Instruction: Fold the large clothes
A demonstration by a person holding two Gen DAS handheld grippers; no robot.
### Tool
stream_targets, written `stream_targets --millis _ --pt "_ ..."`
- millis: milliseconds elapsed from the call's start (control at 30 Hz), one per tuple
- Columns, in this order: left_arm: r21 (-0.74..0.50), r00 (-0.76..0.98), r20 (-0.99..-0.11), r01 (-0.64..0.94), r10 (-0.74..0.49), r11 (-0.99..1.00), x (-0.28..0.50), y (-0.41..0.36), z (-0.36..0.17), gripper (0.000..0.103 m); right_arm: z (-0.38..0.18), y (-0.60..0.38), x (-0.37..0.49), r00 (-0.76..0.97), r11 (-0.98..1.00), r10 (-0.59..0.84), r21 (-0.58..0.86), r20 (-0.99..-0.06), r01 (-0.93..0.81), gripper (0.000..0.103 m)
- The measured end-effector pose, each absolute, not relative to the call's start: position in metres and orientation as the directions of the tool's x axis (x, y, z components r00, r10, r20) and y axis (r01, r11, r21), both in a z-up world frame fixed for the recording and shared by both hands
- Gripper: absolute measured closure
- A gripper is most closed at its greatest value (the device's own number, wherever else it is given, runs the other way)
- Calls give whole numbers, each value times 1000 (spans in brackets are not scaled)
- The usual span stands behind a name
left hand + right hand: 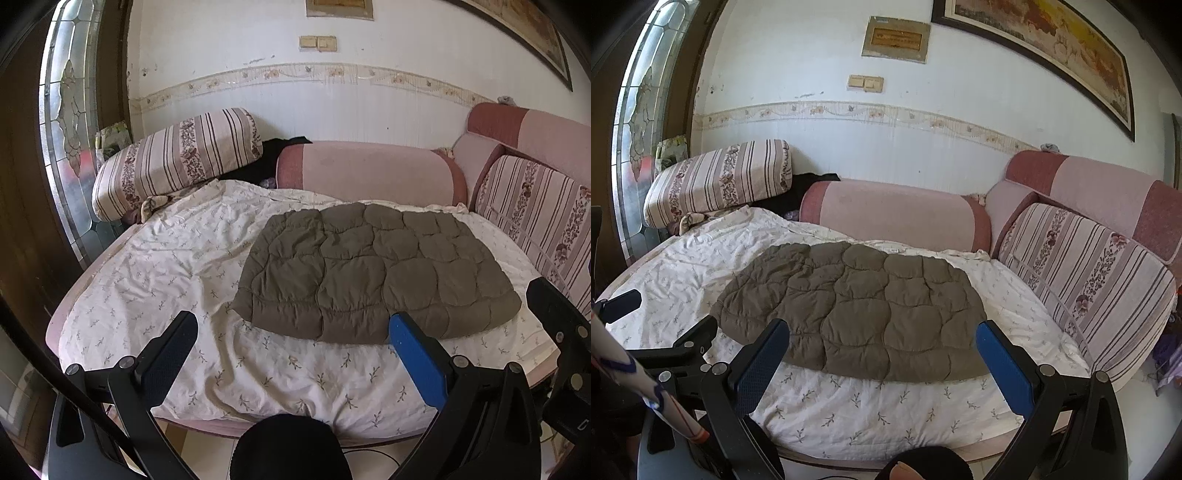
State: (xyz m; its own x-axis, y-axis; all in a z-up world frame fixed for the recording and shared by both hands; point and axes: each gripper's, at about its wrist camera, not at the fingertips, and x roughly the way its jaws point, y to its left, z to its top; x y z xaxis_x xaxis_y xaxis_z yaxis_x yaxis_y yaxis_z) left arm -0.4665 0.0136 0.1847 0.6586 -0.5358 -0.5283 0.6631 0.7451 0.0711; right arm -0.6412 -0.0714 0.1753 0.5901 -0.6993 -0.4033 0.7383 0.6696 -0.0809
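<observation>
An olive-brown quilted jacket (373, 273) lies folded into a flat, roughly rectangular bundle on the bed's white flowered sheet (184, 266). It also shows in the right wrist view (857, 310). My left gripper (291, 325) is open and empty, held above the bed's near edge, just in front of the jacket's near hem. My right gripper (882, 332) is open and empty too, in front of the jacket's near edge. The right gripper also shows at the right edge of the left wrist view (561, 332), and the left gripper shows at the left of the right wrist view (665, 325).
Striped flowered cushions stand at the back left (173, 158) and along the right (1089, 295). A pink bolster (369, 170) lies along the wall, with dark clothes (273, 155) behind it. A glass door panel (62, 129) is at the left. The bed's front edge (258, 428) is close below my grippers.
</observation>
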Motion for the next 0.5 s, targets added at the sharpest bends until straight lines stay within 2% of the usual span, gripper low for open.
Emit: stream_targets --millis 500 --pt "68 721 -427 627 -545 776 -480 47 209 0 194 -55 -658 615 675 -706 -73 -350 734 0"
